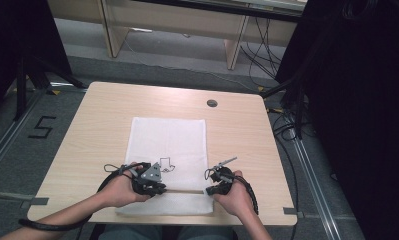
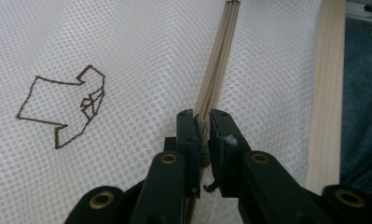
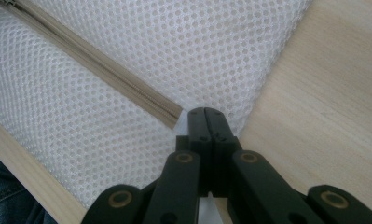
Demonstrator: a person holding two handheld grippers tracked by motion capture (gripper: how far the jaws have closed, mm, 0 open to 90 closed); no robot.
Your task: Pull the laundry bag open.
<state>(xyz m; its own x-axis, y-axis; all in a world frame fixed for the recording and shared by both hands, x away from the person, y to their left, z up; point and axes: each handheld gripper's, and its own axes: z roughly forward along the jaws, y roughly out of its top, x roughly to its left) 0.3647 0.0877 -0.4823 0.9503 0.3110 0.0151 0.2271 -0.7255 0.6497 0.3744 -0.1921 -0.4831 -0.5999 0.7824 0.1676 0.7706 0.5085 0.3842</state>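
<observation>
A: High view first: the white mesh bag (image 1: 168,150) lies flat in the middle of the wooden table (image 1: 97,125), with its zipper (image 1: 184,191) running across the near end, so both hands can reach it from the person's side.

B: And the left gripper (image 1: 154,186)?

A: In its own view the jaws are closed on something small at the zipper line, most likely the pull tab. The black outline drawing (image 2: 65,107) on the mesh sits off to one side. Gripping there would make sense if the zipper is meant to slide.

B: Then why is the right gripper (image 3: 205,114) at the corner?

A: Its jaws are pressed together right at the bag's edge, just past the zipper's end. They seem to pinch the mesh there, though the cloth between them is hidden. That would anchor the bag, so that it stays put while the other hand pulls.
</observation>
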